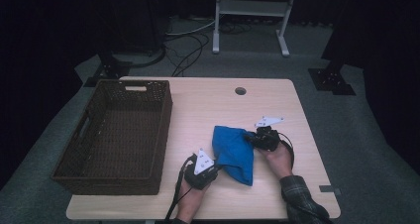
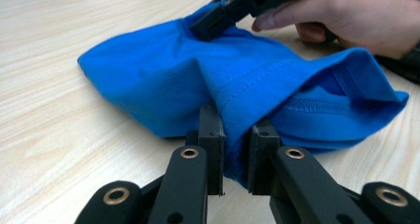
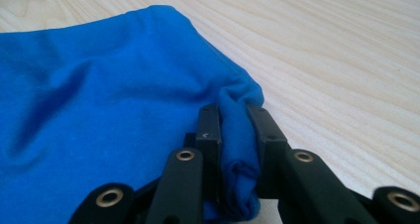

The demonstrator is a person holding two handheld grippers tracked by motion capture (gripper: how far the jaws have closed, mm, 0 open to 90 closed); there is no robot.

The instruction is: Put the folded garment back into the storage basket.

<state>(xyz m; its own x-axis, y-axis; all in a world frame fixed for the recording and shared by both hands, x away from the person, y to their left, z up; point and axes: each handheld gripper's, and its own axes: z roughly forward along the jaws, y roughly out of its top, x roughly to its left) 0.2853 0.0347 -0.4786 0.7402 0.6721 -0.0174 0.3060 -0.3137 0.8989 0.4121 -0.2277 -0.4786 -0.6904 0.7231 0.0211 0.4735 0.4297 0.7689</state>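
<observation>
**Two grips on the blue cloth**

Both grippers have pinched the blue cloth (image 1: pixel 234 153). The left gripper (image 2: pixel 236 149) has its jaws almost closed, with a fold of the cloth's near edge squeezed between them. The right gripper (image 3: pixel 236 135) is almost closed too, and it holds a bunched corner of the cloth on the other side.

To do this step well, I think both hands should lift together and at the same speed. That way the cloth hangs flat between them and does not slip out. Keep the jaws tight. Do not pull the hands too far apart, or a corner may pop free. If the cloth goes in the basket (image 1: pixel 164 130), carry it high enough to clear the wall.

The cloth is bright blue and soft, with a stitched hem along one edge. It lies crumpled and folded over on the wooden table (image 1: pixel 198 105), near the front, between the two hands. The brown woven basket stands to its left, a little apart from it.
</observation>
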